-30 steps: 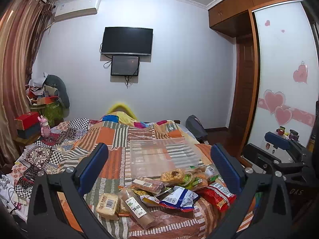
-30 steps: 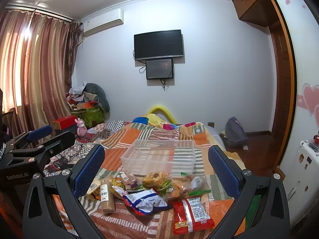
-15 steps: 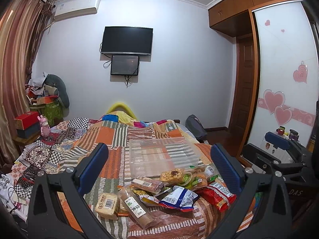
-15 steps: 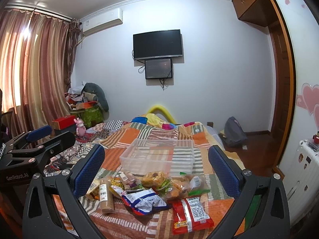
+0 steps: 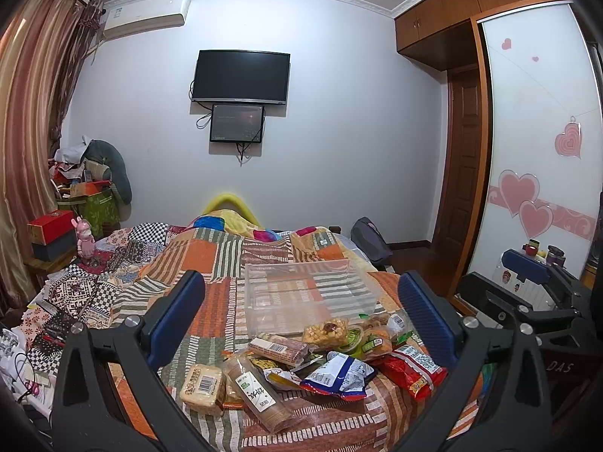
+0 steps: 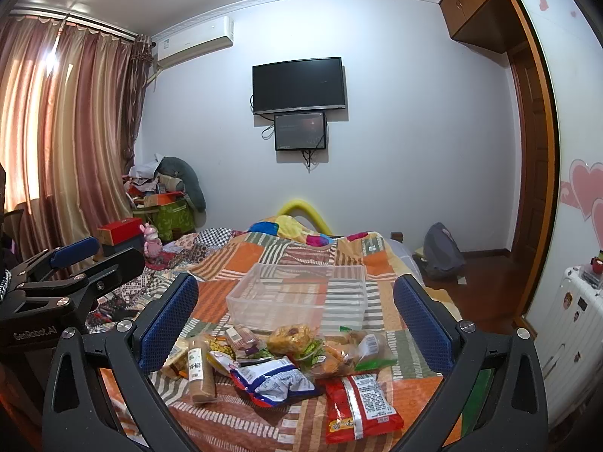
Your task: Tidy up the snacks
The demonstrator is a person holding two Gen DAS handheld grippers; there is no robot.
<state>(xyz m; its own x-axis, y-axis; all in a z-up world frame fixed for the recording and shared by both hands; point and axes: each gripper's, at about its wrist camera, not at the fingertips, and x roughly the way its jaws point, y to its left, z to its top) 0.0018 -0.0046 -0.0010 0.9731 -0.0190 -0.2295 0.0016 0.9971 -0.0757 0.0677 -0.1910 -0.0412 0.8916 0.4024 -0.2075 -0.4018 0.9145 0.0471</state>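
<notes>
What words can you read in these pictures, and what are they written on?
"GenRobot.AI": on the left gripper body, right wrist view.
"DAS": on the right gripper body, left wrist view.
Snack packets and air conditioner labels: too small or blurred to read.

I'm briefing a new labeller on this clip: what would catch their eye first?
Probably the heap of snack packets on the patchwork bedspread, the red packet nearest the camera. Just behind it sits an empty clear plastic bin. Both grippers, left and right, hang open above the pile, holding nothing.
</notes>
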